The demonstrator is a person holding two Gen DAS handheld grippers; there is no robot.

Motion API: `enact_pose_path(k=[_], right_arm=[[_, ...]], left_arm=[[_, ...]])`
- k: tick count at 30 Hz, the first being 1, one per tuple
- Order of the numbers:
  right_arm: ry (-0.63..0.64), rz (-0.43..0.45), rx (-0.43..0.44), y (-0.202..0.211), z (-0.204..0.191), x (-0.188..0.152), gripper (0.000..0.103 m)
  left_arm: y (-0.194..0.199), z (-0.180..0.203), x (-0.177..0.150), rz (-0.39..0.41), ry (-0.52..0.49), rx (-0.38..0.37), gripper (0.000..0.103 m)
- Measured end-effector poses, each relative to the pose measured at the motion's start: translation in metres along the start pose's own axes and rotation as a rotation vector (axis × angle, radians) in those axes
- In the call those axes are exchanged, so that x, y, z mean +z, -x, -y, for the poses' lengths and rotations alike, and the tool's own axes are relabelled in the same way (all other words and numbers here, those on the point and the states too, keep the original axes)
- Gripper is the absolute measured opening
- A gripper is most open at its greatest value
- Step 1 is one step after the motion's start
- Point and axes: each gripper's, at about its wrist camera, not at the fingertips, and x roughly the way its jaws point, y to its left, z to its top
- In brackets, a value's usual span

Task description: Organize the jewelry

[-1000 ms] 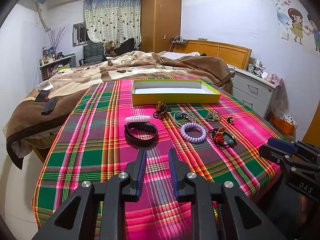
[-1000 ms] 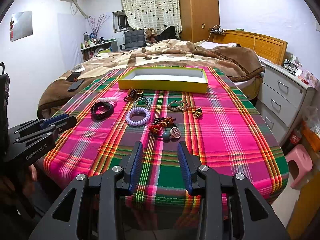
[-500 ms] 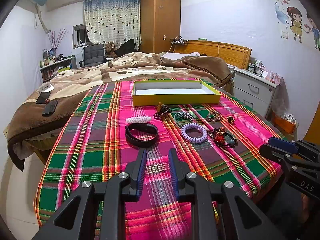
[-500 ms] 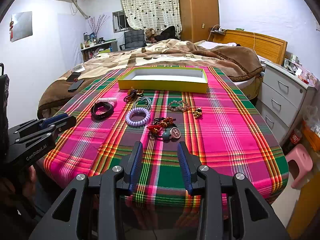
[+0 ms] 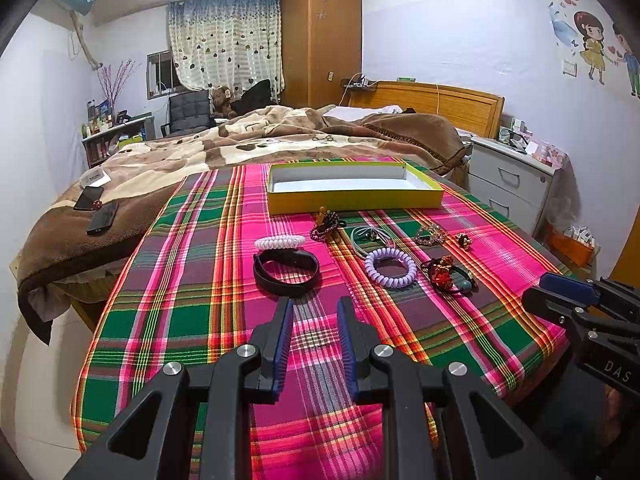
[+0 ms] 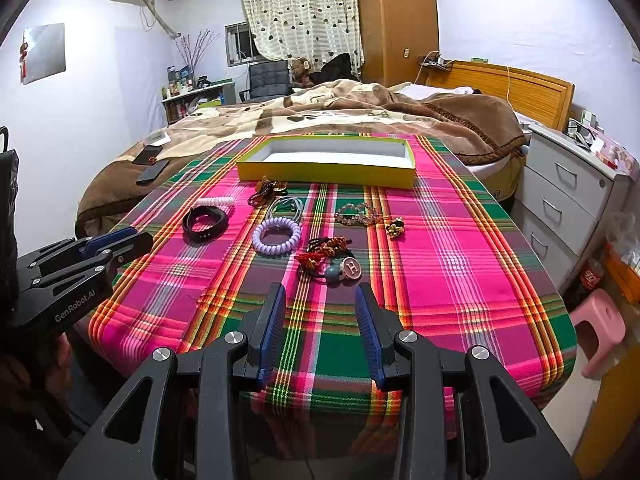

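The left tool (image 5: 312, 312) is hovering over the near edge of the plaid-covered worktop (image 5: 180, 312), its blue pads standing partly spread with nothing between them. The right tool (image 6: 320, 300) is hanging beside it with its pads spread wider, likewise pinching nothing. Neither is touching any jewelry, so I am judging that the sorting is only about to begin.

Just ahead of the left tool a black band (image 5: 286, 272) is lying in a flat loop, with a white coil tie (image 5: 278, 243) touching its far side. In front of the right tool a red-and-black tangle with a round H charm (image 6: 352, 268) is sitting nearest, and a lilac coil tie (image 6: 276, 236) is lying just left of it. Further out are a dark beaded piece (image 6: 266, 188), a grey-green cord (image 6: 286, 206), a pale bead bracelet (image 6: 356, 214) and a small gold-and-dark ornament (image 6: 395, 227).

Beyond them all the yellow box (image 6: 326, 170) is waiting open and empty.

For a clean start, each tool is probably best lowering onto its nearest piece, straddling one side of the loop, not the whole ring, and avoiding neighbours.
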Motion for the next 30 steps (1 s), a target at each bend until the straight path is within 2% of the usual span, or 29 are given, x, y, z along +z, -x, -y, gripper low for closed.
enact_pose_path(k=[24,30], right_arm=[[-0.001,0.003,0.000,0.000,0.000,-0.002,0.037],[-0.004,-0.006,0.002,-0.004,0.003,0.008,0.037]], left_arm=[[-0.003,-0.003,0.003,0.003,0.019,-0.006,0.022],[-0.011,-0.007,0.005,-0.012,0.030,0.004,0.022]])
